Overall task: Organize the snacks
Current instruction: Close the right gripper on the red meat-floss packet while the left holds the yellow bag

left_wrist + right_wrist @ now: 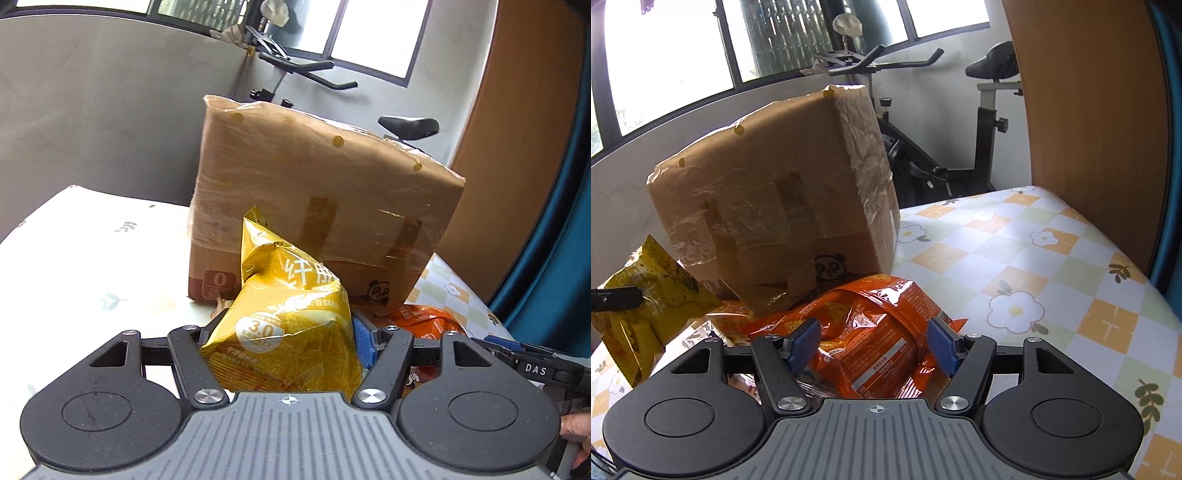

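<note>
A yellow snack bag (291, 325) is clamped between the pads of the left gripper (288, 343), raised off the bench (92, 258). An orange snack bag (871, 332) is gripped by the right gripper (873, 345); a taped cardboard box (775, 192) stands just behind.

Left tongs (288, 343) and right tongs (873, 345) both clamped, angled downward

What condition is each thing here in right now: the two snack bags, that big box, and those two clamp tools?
Yellow snack bag: sealed, crumpled, clamped in the left gripper.
Orange snack bag: sealed, wrinkled, clamped in the right gripper.
Cardboard box: taped shut, standing tilted on the table.
Left gripper: closed on the yellow bag.
Right gripper: closed on the orange bag.
Tablecloth: spread flat.
</note>
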Demonstrator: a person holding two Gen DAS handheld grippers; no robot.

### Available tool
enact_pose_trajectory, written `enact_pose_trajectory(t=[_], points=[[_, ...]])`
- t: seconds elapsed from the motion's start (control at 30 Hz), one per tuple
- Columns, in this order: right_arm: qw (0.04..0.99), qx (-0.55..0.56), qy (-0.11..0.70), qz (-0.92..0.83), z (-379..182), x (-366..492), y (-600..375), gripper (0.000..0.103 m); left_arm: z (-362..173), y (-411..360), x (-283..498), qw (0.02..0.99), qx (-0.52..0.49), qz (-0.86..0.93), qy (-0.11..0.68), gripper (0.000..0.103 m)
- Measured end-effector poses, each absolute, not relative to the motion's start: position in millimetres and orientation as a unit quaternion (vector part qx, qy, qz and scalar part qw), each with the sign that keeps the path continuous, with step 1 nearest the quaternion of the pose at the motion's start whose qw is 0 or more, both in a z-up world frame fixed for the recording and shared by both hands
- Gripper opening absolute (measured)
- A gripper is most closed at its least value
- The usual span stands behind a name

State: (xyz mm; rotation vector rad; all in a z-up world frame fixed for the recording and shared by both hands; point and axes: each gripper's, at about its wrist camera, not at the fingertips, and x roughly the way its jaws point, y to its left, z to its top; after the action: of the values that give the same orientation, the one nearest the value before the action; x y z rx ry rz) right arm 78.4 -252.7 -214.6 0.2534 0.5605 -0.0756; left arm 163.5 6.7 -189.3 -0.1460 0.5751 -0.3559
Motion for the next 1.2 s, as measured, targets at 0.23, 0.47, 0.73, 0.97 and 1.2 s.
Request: enact_pose_trajectory(t=[0.23, 0.47, 0.73, 0.97, 1.2], points=[[0.943, 0.115, 0.311, -0.037, -224.6, 61.2, -252.3, 0.061, -190.2, 24.7, 147.4, 0.95, -0.091, -0.133, 0.268, 0.068], [0.924, 0.101, 0.368, -0.024, -245.9, 79.5, -238.3, 0.059, -195.2, 30.1, 140.8, 0.95, -0.097, -0.125, 0.27, 0.068], [0.923, 0.054, 0.38, -0.033, -257.3, 110.5, -221.0, 0.058, -197.8, 33.1, 137.9, 0.949, -0.104, -0.122, 0.27, 0.068], [0.923, 0.022, 0.382, -0.03, -260.5, 108.4, -216.3, 0.054, -198.8, 31.0, 139.2, 0.949, -0.108, -0.119, 0.271, 0.068], [0.919, 0.05, 0.39, -0.024, -253.7, 86.4, -232.0, 0.022, -198.7, 31.7, 136.9, 0.949, -0.112, -0.117, 0.27, 0.068]])
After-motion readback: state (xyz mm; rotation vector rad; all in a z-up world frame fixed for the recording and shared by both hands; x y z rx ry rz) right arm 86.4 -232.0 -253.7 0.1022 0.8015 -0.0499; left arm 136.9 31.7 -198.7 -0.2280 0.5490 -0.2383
